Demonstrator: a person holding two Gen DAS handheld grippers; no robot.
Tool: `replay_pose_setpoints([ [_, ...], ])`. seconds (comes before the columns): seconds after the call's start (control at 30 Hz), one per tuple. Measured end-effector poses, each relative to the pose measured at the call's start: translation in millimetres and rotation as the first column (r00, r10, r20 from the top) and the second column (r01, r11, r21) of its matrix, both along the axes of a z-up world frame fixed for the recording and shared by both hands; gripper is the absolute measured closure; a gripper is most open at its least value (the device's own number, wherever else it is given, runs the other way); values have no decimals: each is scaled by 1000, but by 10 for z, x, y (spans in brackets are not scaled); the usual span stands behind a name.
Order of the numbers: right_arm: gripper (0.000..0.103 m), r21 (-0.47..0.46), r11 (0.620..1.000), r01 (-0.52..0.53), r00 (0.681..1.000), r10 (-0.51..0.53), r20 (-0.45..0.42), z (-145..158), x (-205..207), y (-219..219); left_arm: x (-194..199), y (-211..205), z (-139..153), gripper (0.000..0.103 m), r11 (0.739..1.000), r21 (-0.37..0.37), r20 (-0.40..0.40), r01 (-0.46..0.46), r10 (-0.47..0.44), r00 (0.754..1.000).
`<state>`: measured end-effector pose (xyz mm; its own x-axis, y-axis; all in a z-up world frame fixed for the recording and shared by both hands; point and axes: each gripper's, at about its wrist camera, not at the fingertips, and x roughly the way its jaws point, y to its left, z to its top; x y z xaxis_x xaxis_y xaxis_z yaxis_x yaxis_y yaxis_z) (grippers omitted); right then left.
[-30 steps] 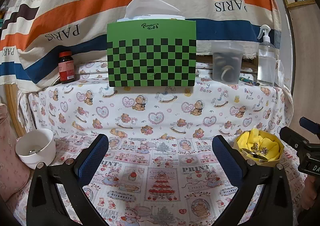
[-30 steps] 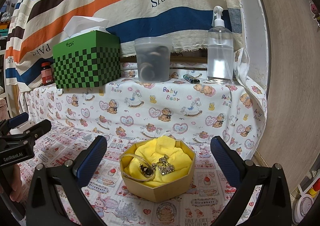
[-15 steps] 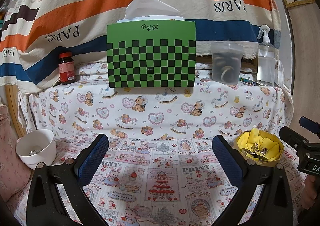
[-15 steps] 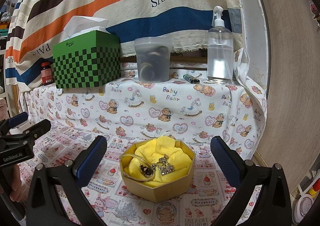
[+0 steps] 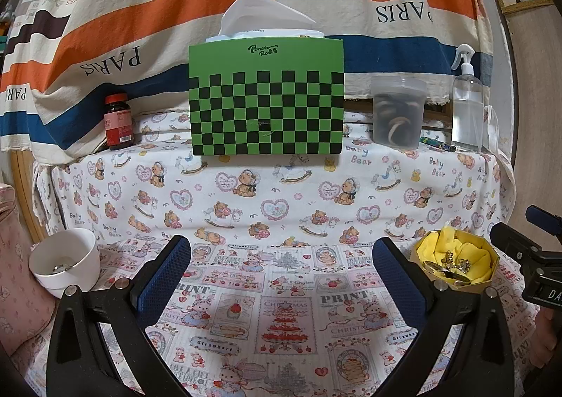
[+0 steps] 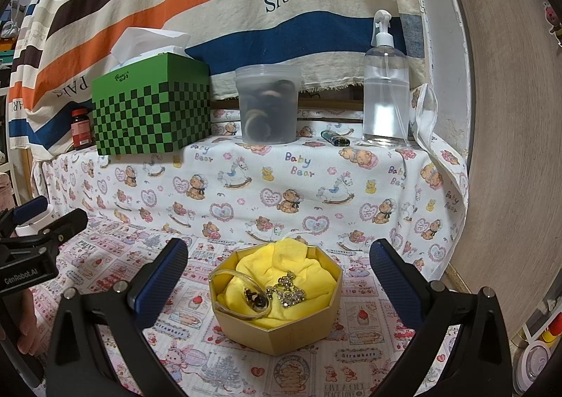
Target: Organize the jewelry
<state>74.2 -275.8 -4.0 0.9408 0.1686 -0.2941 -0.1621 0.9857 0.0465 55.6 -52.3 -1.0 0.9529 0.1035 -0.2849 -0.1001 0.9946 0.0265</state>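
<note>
A tan octagonal box (image 6: 281, 330) lined with yellow cloth (image 6: 309, 277) holds a clear bangle (image 6: 224, 305) and sparkly jewelry pieces (image 6: 286, 293). My right gripper (image 6: 279, 274) stands open, its blue pads on either side of the box and slightly nearer the camera. In the left wrist view the same box (image 5: 456, 262) sits at the right. A white bowl (image 5: 65, 262) with a small metal item inside sits at the far left. My left gripper (image 5: 281, 269) is open over the printed cloth, with nothing between its fingers.
A raised ledge behind carries a green checkered tissue box (image 5: 266, 98), a red pill bottle (image 5: 118, 122), a lidded plastic tub (image 6: 267, 104), a lighter (image 6: 335, 139) and a spray bottle (image 6: 385, 88). A striped cloth hangs behind. A wooden panel (image 6: 509, 151) stands at the right.
</note>
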Motion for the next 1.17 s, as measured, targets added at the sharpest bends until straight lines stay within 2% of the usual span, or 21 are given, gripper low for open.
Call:
replay_pose_setpoints([
  [0.9,0,8,1000,0,1000,0,-18,-11,37,-27,18,26,-10,0,1000,-3,-5,-17,17,1000],
  [1.03,0,8,1000,1,1000,-1,-18,-10,26,-26,9,-11,-9,0,999,-3,-5,39,-40,999],
  [1.17,0,7,1000,-1,1000,1,-19,-11,28,-27,4,-6,0,0,999,-14,-2,48,-48,999],
])
